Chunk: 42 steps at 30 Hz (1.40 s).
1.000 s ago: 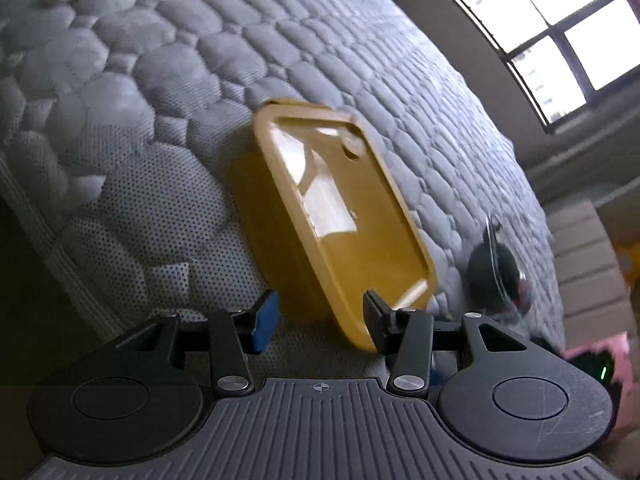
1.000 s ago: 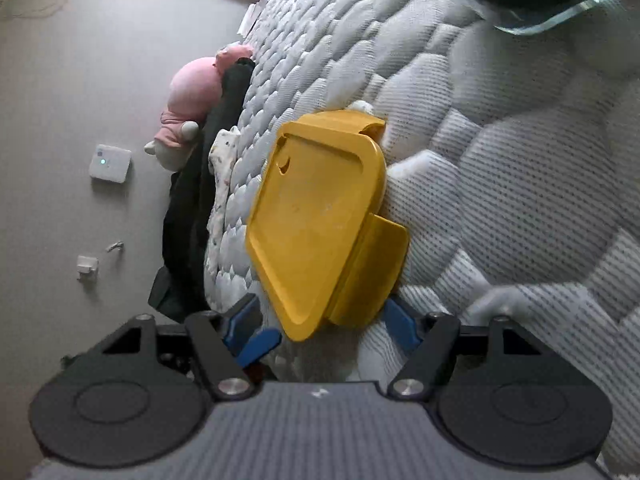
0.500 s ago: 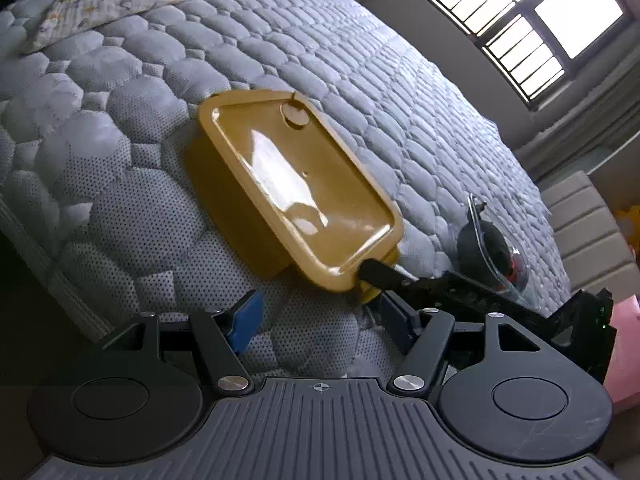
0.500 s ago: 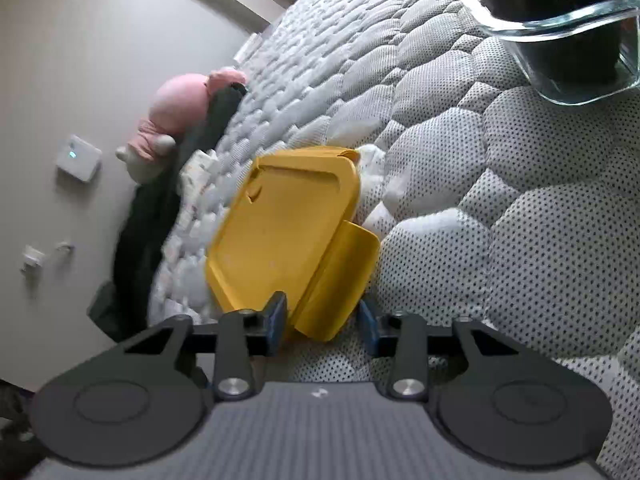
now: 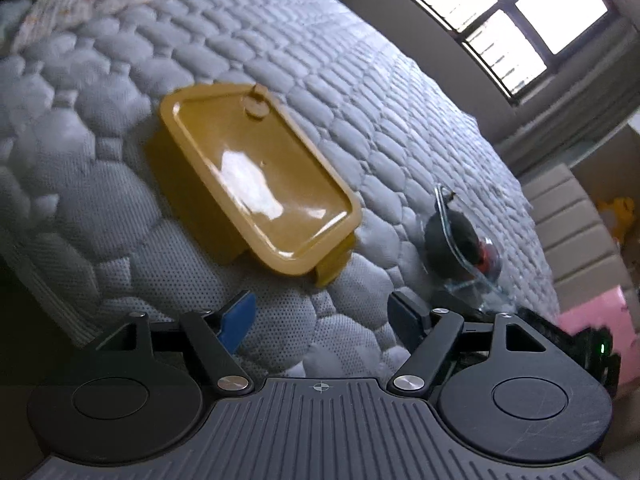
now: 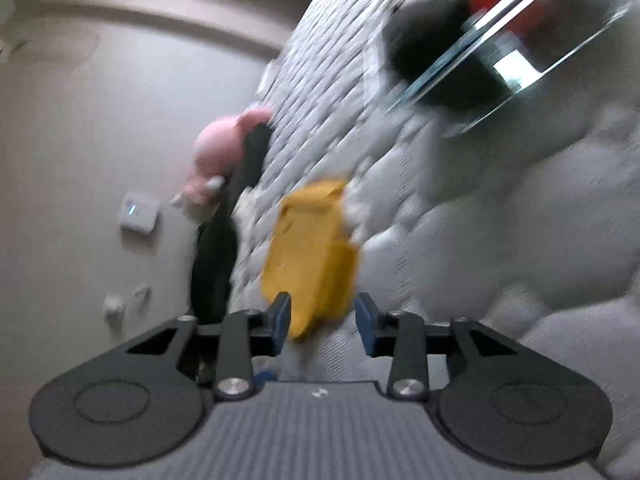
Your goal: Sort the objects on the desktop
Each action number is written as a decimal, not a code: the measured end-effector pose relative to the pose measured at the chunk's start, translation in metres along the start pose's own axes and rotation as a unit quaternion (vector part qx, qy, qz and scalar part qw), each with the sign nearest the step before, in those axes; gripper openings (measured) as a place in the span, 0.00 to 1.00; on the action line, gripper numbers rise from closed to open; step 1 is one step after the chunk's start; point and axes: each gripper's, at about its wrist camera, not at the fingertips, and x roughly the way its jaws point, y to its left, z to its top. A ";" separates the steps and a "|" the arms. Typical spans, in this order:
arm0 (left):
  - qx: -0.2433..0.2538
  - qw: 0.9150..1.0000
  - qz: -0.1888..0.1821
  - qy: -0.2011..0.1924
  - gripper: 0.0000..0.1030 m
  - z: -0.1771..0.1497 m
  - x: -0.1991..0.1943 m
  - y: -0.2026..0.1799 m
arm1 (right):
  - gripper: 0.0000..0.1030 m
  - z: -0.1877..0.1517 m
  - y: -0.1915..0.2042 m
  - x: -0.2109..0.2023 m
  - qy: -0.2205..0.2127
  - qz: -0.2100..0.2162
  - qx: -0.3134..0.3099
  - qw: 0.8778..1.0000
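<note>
1. The yellow lid [image 5: 256,184] is lying flat on the quilted mattress [image 5: 360,100], its latch flaps hanging over its edges. In the left wrist view it is sitting at about eleven o'clock from the left tool [image 5: 320,316].
2. The left tool is hanging over the mattress with its blue pads [image 5: 239,318] standing apart. Its jaws have just been opening, nothing is lying between them, and they are not touching the lid.
3. The right tool [image 6: 323,320] is showing in a blurred picture. Its jaws have just been opening a little, and its pads are standing apart on either side of the lid's near corner [image 6: 312,256], without pressing on it as far as the blur allows.
4. A glass dish [image 5: 468,248] holding a dark thing and a red thing is resting on the mattress at about two o'clock from the left tool. In the right wrist view the dish [image 6: 500,44] is appearing at one o'clock.
5. A pink plush toy [image 6: 224,160] and a dark cloth [image 6: 224,248] are lying at the mattress edge, at eleven o'clock in the right wrist view.
6. A window [image 5: 512,20] is glowing at one o'clock in the left wrist view.
</note>
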 end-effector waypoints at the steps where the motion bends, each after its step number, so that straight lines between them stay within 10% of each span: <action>1: 0.021 1.000 0.002 -0.003 0.76 -0.002 -0.004 -0.003 | 0.39 -0.003 0.007 0.014 0.015 -0.001 -0.003 1.000; 7: 0.132 0.991 0.020 -0.010 0.84 -0.020 -0.017 -0.008 | 0.41 -0.015 0.025 0.086 0.064 -0.038 0.006 0.997; 16: 0.095 0.995 0.021 0.019 0.85 -0.017 0.004 0.015 | 0.25 -0.004 0.028 0.118 -0.001 -0.060 -0.005 0.998; 35: 0.045 0.995 -0.015 0.086 0.90 -0.001 0.040 -0.009 | 0.16 -0.006 -0.060 -0.119 -0.082 -0.087 -0.028 0.992; 42: 0.035 0.992 -0.007 0.121 0.90 0.000 0.071 -0.018 | 0.47 -0.002 -0.072 -0.139 -0.096 -0.074 -0.020 0.992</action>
